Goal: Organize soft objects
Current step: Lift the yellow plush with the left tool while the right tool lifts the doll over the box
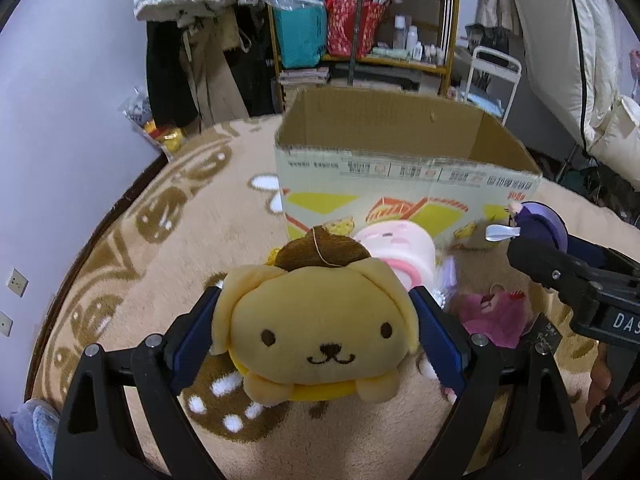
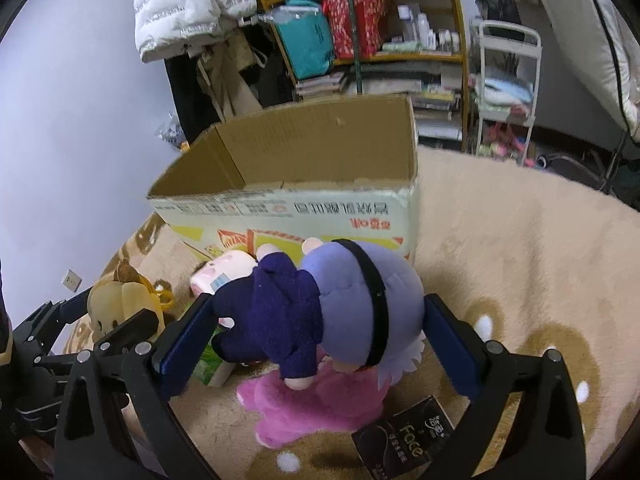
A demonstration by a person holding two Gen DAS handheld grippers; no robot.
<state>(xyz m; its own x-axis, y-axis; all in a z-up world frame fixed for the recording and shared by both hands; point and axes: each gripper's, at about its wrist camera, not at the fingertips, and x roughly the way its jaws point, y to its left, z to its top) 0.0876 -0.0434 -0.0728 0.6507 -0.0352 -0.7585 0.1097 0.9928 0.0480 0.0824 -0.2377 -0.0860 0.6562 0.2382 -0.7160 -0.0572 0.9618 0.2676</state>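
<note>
1. The left hand-held gripper (image 1: 316, 332) is clamping a yellow dog plush (image 1: 316, 320) (brown beret on top) above the rug (image 1: 168, 272).
2. The right hand-held gripper (image 2: 316, 328) is gripping a purple-haired doll (image 2: 344, 300) before the open cardboard box (image 2: 304, 216).

- A beige carpet (image 1: 168, 280) with brown animal motifs covers the floor.
- A wooden shelf unit (image 1: 362, 20) stands at 12 o'clock, holding a teal bag (image 1: 298, 36) and a red patterned bag (image 1: 352, 28), with small bottles (image 1: 412, 40) to their right.
- A white puffer jacket (image 2: 180, 8) hangs at 11 o'clock over dark clothes.
- A white trolley (image 2: 506, 92) stands at 1 o'clock.
- A black packet printed "Face" (image 2: 404, 440) lies on the carpet at 5 o'clock.
- Wall sockets (image 1: 17, 282) sit at 9 o'clock.
</note>
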